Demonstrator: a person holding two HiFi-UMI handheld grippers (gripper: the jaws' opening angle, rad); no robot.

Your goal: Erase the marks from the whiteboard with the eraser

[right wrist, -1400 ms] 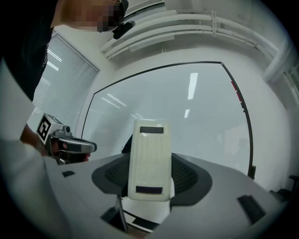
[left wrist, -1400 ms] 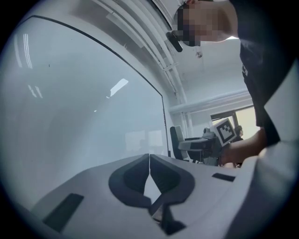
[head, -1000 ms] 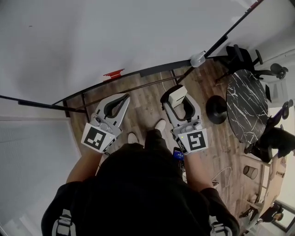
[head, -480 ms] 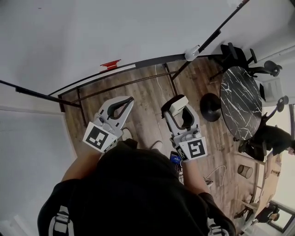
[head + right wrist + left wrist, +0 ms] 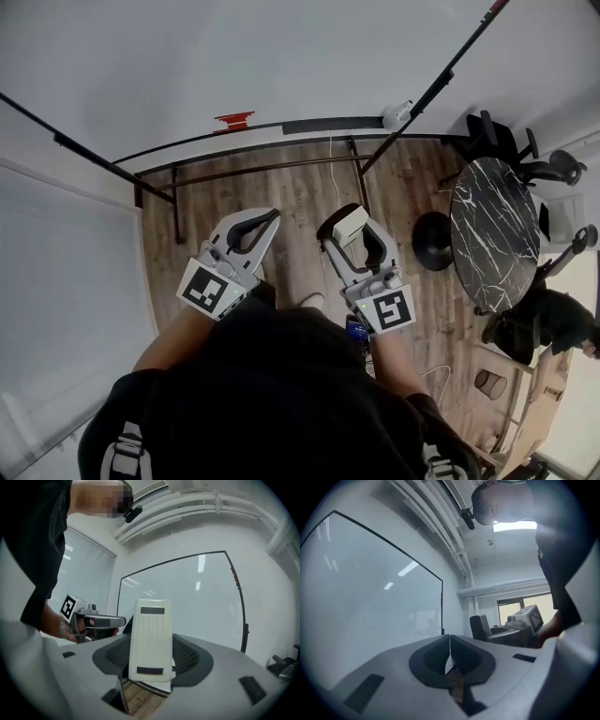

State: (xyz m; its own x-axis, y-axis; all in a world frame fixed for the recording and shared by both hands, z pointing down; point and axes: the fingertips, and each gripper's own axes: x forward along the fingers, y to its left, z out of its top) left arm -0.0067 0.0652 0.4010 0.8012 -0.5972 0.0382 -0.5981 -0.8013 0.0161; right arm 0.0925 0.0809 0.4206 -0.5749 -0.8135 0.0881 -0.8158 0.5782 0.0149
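Eraser: cream ribbed plastic eraser (image 5: 150, 620) with two dark strips, between the jaws of the grey right gripper (image 5: 150, 660).
Whiteboard: glossy white whiteboard (image 5: 187, 597) beyond the jaws, thin black frame.
Floor: brown wood-plank floor (image 5: 140, 702) below the jaws.

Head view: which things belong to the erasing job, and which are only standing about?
For the job: whiteboard; eraser, held in the right tool.
Standing about: marble table; office chair; left tool, shut and empty.

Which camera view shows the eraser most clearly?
The right gripper view: the eraser fills the centre, clamped in the right gripper, its ribbed face and two dark strips plain. The head view shows it small, from above, at that gripper's tip. The left gripper view does not show it.
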